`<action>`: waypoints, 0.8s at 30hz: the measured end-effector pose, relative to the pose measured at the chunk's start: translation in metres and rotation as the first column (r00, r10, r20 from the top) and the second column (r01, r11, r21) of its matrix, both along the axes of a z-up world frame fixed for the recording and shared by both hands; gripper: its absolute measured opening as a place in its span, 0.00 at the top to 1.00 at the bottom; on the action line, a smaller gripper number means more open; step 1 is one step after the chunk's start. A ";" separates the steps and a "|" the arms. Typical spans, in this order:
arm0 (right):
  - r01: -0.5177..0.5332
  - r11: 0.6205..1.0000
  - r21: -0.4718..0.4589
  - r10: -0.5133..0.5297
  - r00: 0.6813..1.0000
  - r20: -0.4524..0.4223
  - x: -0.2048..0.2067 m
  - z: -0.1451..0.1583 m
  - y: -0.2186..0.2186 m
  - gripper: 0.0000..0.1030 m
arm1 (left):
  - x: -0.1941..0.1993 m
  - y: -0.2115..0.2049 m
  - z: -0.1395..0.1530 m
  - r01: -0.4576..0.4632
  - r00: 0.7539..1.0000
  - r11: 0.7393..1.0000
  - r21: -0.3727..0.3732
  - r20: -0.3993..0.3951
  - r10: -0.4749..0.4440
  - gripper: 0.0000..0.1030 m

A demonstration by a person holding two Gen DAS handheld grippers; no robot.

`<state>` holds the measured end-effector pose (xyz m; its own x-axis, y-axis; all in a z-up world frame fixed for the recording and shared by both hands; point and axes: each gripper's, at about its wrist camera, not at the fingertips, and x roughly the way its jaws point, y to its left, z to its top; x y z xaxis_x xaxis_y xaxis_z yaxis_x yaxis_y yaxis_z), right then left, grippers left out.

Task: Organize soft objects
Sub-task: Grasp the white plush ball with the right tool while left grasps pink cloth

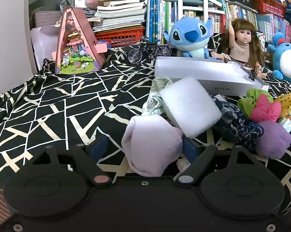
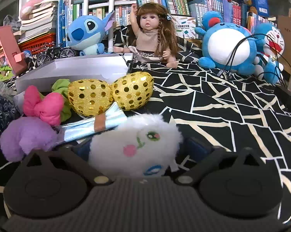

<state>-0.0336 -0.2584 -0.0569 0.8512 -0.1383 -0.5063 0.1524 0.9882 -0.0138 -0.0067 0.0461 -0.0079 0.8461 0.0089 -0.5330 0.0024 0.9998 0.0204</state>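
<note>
Pale pink cloth was seen between the left gripper's wide jaws on the bedspread; whether it was pressed could not be told. A white fluffy toy sat between the right gripper's widest-spread jaws. Both would best be closed centrally before lifting toward the white box.

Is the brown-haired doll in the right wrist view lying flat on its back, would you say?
No, the brown-haired doll sits upright on the black patterned cloth with one arm raised.
</note>
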 end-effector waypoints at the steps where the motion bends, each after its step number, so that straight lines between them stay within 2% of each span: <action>1: 0.002 1.000 0.004 -0.002 1.000 0.003 0.000 -0.001 0.000 0.00 | 0.001 0.000 -0.001 0.000 1.000 1.000 -0.003 -0.001 0.000 0.21; 6: 0.007 1.000 0.004 -0.007 1.000 0.002 -0.001 -0.001 0.000 0.00 | 0.010 0.001 -0.006 -0.010 1.000 0.999 -0.039 -0.022 0.009 0.21; 12: 0.007 1.000 0.004 -0.007 1.000 0.000 -0.001 -0.001 0.000 0.00 | 0.017 -0.001 -0.014 -0.015 1.000 0.999 -0.029 -0.024 0.015 0.23; 14: 0.001 1.000 0.005 -0.001 1.000 -0.003 -0.002 -0.001 0.000 0.00 | 0.017 -0.001 -0.014 -0.010 1.000 1.000 -0.027 -0.015 0.009 0.28; 16: -0.002 1.000 0.007 0.002 1.000 -0.005 -0.002 0.000 0.000 0.00 | 0.017 -0.001 -0.012 0.012 1.000 0.999 -0.037 -0.007 -0.013 0.47; 21: -0.005 1.000 0.000 0.005 1.000 -0.002 -0.001 0.001 0.002 0.00 | 0.014 -0.005 -0.006 0.030 0.999 0.999 -0.024 0.015 -0.030 0.53; 24: -0.040 0.998 -0.050 0.040 0.999 0.013 -0.003 0.004 0.008 0.00 | 0.012 -0.005 -0.003 0.031 0.999 0.999 -0.021 0.022 -0.031 0.54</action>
<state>-0.0364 -0.2501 -0.0529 0.8636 -0.1290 -0.4875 0.1133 0.9916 -0.0616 0.0049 0.0409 -0.0109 0.8571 -0.0285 -0.5144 0.0332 0.9994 -0.0001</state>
